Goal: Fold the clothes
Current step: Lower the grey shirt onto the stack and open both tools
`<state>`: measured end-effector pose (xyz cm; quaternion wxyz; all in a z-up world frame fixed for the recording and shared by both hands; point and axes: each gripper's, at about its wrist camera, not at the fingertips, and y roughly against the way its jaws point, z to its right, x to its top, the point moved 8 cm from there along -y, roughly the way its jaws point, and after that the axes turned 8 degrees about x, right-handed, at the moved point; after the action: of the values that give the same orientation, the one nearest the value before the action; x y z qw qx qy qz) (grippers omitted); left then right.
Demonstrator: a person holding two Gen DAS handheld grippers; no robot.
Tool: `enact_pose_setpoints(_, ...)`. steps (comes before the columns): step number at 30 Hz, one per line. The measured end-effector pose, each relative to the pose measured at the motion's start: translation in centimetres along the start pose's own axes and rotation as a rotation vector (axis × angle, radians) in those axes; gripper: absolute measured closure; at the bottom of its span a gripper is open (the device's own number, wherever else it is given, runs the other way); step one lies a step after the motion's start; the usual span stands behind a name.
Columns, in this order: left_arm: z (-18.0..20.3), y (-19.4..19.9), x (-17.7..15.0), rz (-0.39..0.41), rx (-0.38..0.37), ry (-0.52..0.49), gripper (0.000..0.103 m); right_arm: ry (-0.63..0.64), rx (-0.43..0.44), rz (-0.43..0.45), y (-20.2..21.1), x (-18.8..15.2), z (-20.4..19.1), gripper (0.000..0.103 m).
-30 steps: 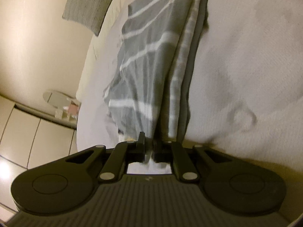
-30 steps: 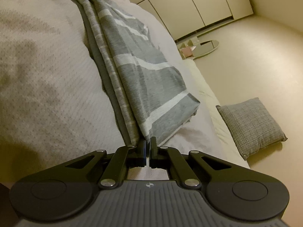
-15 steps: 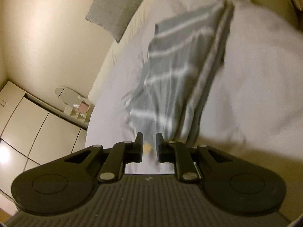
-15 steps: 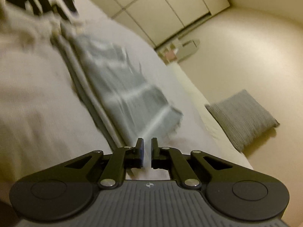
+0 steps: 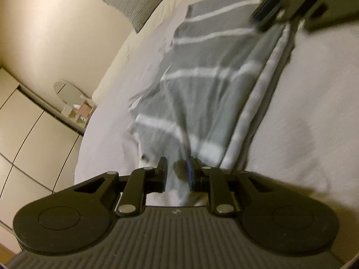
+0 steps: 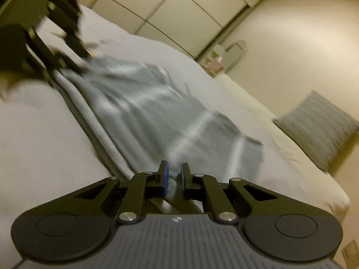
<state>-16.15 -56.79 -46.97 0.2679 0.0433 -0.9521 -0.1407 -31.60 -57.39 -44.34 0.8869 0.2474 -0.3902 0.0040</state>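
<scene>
shirt [image 5: 208,85] folded lengthwise, flat on bed [image 5: 303,116], frame centre | left gripper [image 5: 177,174] – right gripper [image 6: 173,179] both parted, empty (blurred) | next: likely regrip ends, cross-fold

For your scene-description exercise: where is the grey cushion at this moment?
In the right wrist view the grey cushion lies at the right edge, on the floor beside the bed, past the striped garment.
</scene>
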Motion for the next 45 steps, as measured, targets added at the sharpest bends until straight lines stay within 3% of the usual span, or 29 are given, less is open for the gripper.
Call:
enact_pose_setpoints(3,-0.8,-0.6,-0.9,-0.031,0.003,-0.005,0.088,0.011,-0.033,-0.027,0.7,-1.7,1.5,0.097)
enact_pose_setpoints(6,-2.3,-0.2,0.2,-0.011,0.006,0.048,0.088,-0.02,-0.058,0.001,1.7,-1.0,2.7,0.095)
enact_pose_setpoints(14,-2.1,-1.7,7.1,0.095,-0.204,0.154,0.088,-0.005,0.018,0.048,0.4,1.5,1.1,0.091)
enact_pose_setpoints(18,-2.5,-5.8,4.8,0.048,-0.161,0.1,0.088,0.003,0.015,0.027,-0.3,-0.3,1.4,0.091)
enact_pose_setpoints(25,-7.5,-10.3,3.0,-0.025,-0.071,0.159,0.088,-0.02,0.001,0.049,0.7,-0.5,2.9,0.089)
enact_pose_setpoints(30,-8.4,-8.1,5.9,0.078,-0.16,0.305,0.088,-0.009,0.04,0.106,0.0,2.3,2.8,0.089)
enact_pose_setpoints(32,-6.7,-7.9,7.2,0.102,-0.212,0.272,0.088,0.039,0.07,0.111,-1.2,3.5,2.6,0.088)
enact_pose_setpoints(35,-5.0,-9.8,7.2,0.067,-0.223,0.224,0.088,0.106,0.115,0.061,-4.4,3.6,3.2,0.086)
enact_pose_setpoints(41,-7.3,-14.2,4.5,-0.053,-0.113,0.253,0.081,0.036,0.006,-0.011,-7.7,0.9,9.0,0.086)
enact_pose_setpoints(45,-10.1,-13.4,3.1,-0.078,-0.066,0.293,0.082,-0.055,-0.07,-0.025,-6.1,-0.1,11.3,0.086)
